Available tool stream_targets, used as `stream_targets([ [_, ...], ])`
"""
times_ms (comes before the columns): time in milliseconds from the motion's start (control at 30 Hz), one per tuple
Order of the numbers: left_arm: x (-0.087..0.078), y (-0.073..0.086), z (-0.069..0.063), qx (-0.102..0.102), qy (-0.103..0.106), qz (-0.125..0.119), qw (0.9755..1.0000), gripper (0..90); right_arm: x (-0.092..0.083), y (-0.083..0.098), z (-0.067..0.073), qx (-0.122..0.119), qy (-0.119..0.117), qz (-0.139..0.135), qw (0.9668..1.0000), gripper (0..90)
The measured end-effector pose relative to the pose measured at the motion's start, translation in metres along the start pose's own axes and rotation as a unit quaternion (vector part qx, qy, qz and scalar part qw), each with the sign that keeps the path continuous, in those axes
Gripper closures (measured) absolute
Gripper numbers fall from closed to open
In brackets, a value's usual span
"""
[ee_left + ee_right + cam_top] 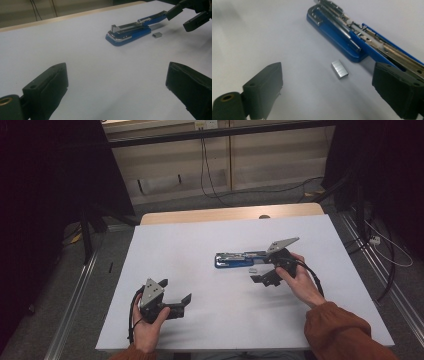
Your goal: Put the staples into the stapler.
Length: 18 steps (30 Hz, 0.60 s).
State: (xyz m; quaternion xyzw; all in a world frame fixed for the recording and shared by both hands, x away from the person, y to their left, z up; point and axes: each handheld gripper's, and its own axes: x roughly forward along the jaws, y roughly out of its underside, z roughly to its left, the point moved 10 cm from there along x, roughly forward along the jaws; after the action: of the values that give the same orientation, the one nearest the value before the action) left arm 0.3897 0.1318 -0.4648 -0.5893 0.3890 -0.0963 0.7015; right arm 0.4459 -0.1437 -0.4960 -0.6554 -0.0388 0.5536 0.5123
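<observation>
A blue stapler [234,260] [130,32] [342,37] lies opened out flat on the white table top [200,235], its metal staple channel showing. A small silver block of staples [253,269] [157,35] [339,69] lies loose beside it. My right gripper [261,269] [327,87] [184,18] hovers low over the table, open, with the staple block just ahead of the gap between its jaws and untouched; one jaw stands close to the stapler's raised arm. My left gripper [175,291] [115,87] stands open near the front left, with nothing between its fingers.
The white top rests on a wooden table whose far edge [230,213] shows behind it. Metal rails [75,290] run along the floor on both sides, and cables [385,255] lie on the floor at the right. Dark curtains hang at both sides.
</observation>
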Motion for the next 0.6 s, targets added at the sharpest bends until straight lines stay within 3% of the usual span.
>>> stream_targets([
  [33,0.0,0.0,0.0,-0.001,0.001,0.002,1.0,4.5,0.003,0.001,0.002,-0.012,-0.002,0.017,0.9998,12.5],
  [133,0.001,0.001,0.0,-0.004,0.004,0.002,1.0,4.5,0.005,-0.002,0.005,-0.02,-0.013,0.013,0.9996,8.0],
  [300,0.002,0.003,0.003,-0.006,-0.004,0.009,0.9999,4.7,0.014,-0.002,0.007,-0.033,-0.023,0.022,0.9989,13.5],
  [400,0.002,0.003,0.006,-0.017,-0.009,0.008,0.9998,4.7,0.018,-0.002,0.007,-0.037,-0.027,0.032,0.9985,15.7],
  [600,0.001,0.004,0.004,-0.016,-0.004,0.012,0.9998,4.7,0.017,-0.007,0.004,-0.059,-0.023,0.051,0.9967,28.3],
])
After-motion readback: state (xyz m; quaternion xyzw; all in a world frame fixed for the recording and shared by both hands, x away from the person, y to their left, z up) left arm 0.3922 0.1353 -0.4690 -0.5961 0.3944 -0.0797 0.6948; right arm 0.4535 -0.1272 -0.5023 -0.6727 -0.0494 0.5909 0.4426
